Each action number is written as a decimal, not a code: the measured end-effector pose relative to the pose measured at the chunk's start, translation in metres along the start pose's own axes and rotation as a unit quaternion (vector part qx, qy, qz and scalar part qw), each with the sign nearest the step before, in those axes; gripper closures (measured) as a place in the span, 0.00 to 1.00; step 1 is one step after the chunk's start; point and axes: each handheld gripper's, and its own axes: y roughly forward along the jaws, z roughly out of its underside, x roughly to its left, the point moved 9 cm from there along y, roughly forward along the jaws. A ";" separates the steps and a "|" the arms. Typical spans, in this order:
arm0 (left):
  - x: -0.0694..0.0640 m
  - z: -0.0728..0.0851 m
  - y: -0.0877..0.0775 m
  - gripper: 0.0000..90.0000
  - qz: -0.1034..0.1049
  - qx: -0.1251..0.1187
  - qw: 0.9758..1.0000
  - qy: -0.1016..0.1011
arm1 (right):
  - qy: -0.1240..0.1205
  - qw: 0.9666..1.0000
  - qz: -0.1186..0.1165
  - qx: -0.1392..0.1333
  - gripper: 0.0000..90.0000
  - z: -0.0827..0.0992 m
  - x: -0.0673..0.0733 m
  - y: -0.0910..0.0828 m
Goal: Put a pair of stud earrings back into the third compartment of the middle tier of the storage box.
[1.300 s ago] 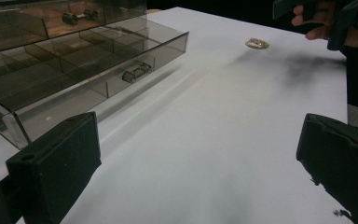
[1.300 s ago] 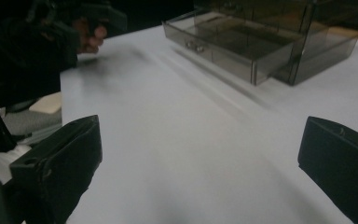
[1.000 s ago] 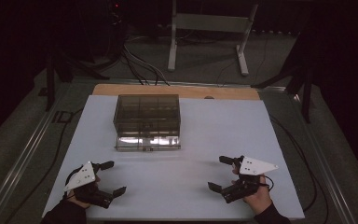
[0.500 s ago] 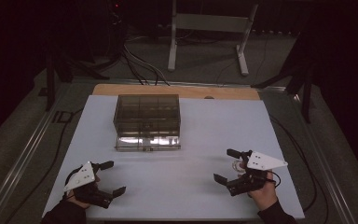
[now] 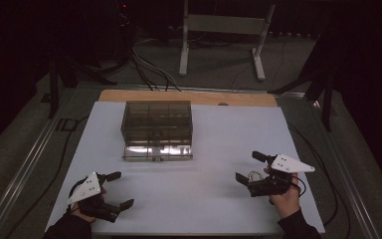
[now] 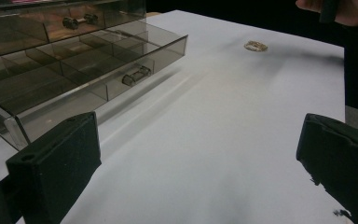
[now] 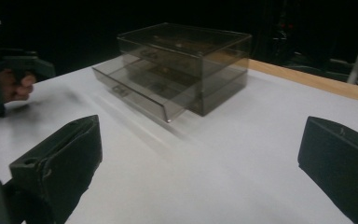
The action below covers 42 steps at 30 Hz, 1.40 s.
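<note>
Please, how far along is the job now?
Done: the bottom drawer of the smoky transparent plastic box is pulled out. In hand: the open right claw is near a small golden trinket on the white table. Left: probably grasping it and placing it in the drawer.

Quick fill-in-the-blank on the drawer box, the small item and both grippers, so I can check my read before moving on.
1. The bottom drawer of the smoky clear drawer box is pulled ____.
2. The jaws of the left gripper stand ____.
3. A small pale item lies on the white table, near the ____ gripper.

Missing words: out; open; right
</note>
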 end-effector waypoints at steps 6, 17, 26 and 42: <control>-0.001 0.000 0.000 0.01 0.001 0.000 1.000 0.000 | 0.008 1.000 0.023 0.013 0.00 0.008 -0.015 -0.002; -0.001 -0.001 -0.001 0.01 0.001 -0.003 1.000 -0.002 | 0.024 0.996 0.077 0.041 0.00 0.027 -0.047 -0.008; 0.000 -0.001 0.000 0.01 0.002 -0.004 1.000 -0.006 | 0.038 0.989 0.110 0.090 0.00 0.047 -0.064 -0.013; 0.000 -0.001 -0.001 0.01 0.001 -0.005 1.000 -0.006 | 0.087 0.976 0.142 0.144 0.47 0.073 -0.068 -0.017</control>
